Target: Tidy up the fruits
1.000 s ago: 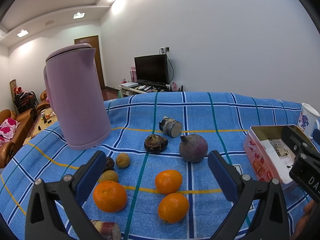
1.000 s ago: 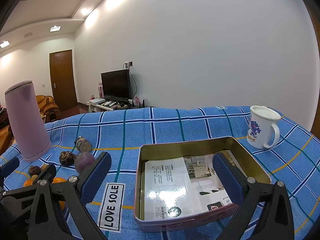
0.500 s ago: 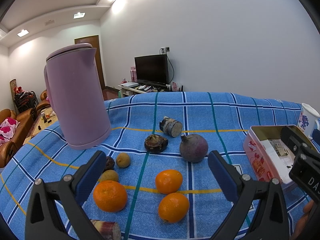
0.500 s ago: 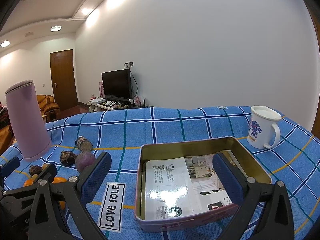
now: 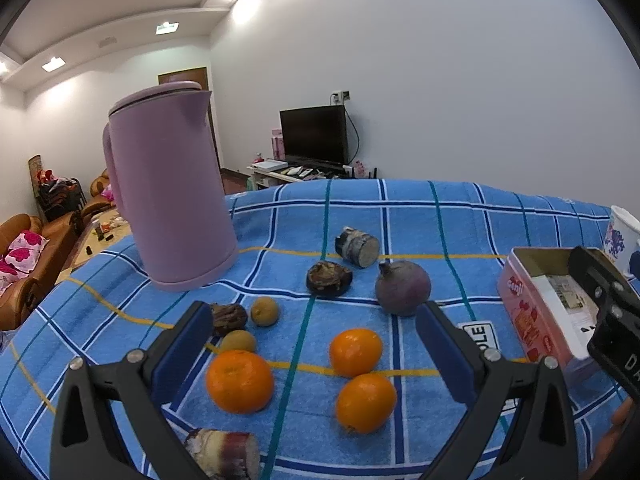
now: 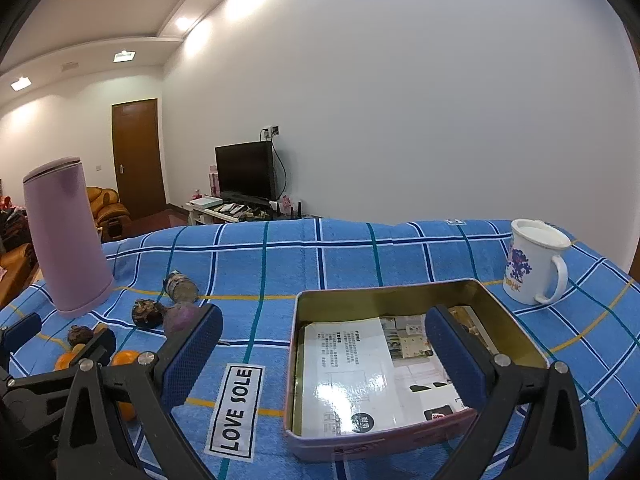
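My left claw [image 5: 312, 344] hangs wide open and empty over three oranges [image 5: 355, 352] on the blue checked cloth [image 5: 420, 220]; my right claw [image 6: 324, 344], equally agape, frames the open tin [image 6: 384, 296]. Firm, round, likely to roll: I would pinch across the middle.

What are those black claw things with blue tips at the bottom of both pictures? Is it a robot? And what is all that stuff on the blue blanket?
Not a robot. A person holds a hand-held gripper in each hand, with a camera on each, so each picture looks out between two blue fingers.

The left hand-held gripper is open over the fruit: three oranges, a purple round fruit, small brown ones and some dark pieces. A pink kettle stands behind.

The right hand-held gripper is open over a tin box lined with printed paper, no fruit in it. A white mug stands nearby.

Both hold nothing.
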The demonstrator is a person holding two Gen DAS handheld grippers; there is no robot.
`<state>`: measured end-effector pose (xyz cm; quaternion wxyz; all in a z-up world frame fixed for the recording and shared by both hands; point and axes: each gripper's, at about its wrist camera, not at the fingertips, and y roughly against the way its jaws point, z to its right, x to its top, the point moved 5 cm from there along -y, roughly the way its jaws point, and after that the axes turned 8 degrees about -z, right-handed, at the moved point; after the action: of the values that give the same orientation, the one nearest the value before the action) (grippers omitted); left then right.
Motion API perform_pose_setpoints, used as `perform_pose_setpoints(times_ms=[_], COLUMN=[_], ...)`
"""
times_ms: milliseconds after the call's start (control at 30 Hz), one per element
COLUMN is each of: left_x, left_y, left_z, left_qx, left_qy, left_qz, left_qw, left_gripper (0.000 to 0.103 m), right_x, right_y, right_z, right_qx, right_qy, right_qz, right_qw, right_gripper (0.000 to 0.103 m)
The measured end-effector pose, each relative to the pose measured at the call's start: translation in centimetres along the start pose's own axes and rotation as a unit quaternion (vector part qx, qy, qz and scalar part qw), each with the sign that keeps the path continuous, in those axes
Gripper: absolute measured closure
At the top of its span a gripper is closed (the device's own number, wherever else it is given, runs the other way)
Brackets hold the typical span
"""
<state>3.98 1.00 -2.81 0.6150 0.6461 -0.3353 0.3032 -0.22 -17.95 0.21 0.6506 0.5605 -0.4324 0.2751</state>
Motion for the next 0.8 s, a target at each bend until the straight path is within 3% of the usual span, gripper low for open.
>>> perform_pose_setpoints(times_ms=[333, 467, 633, 733, 800], left_x=[-0.4, -1.0, -2.6, -3.5, -3.8], left_y=[1.4, 2.7, 3.4, 3.6, 3.6], left_z=[-1.8, -4.5, -10.0, -12.6, -13.0], left_qx=[-0.006, -0.003, 0.031, 0.045, 0.038], left_qy=[0.009, 0.001, 0.017, 0.027, 0.022], left_qz=[-0.016, -0.025, -0.045, -0.065, -0.071], left_qw=[0.9998, 0.9997, 0.9983, 0.9965, 0.9965], left_gripper=[0.000, 0.000, 0.000, 0.000, 0.000], right_x=[-0.1, -0.3, -1.0, -1.9, -2.5], right_y=[0.4, 0.4, 0.1, -0.5, -0.7], right_z=[-0.6, -1.5, -3.9, -6.3, -8.0], right_qx=[0.026, 0.045, 0.118, 0.171, 0.190], right_qy=[0.007, 0.022, 0.048, 0.071, 0.095], right_qz=[0.000, -0.008, -0.043, -0.085, -0.110], right_qw=[1.000, 0.999, 0.991, 0.979, 0.971], right_gripper=[0.001, 0.002, 0.007, 0.012, 0.021])
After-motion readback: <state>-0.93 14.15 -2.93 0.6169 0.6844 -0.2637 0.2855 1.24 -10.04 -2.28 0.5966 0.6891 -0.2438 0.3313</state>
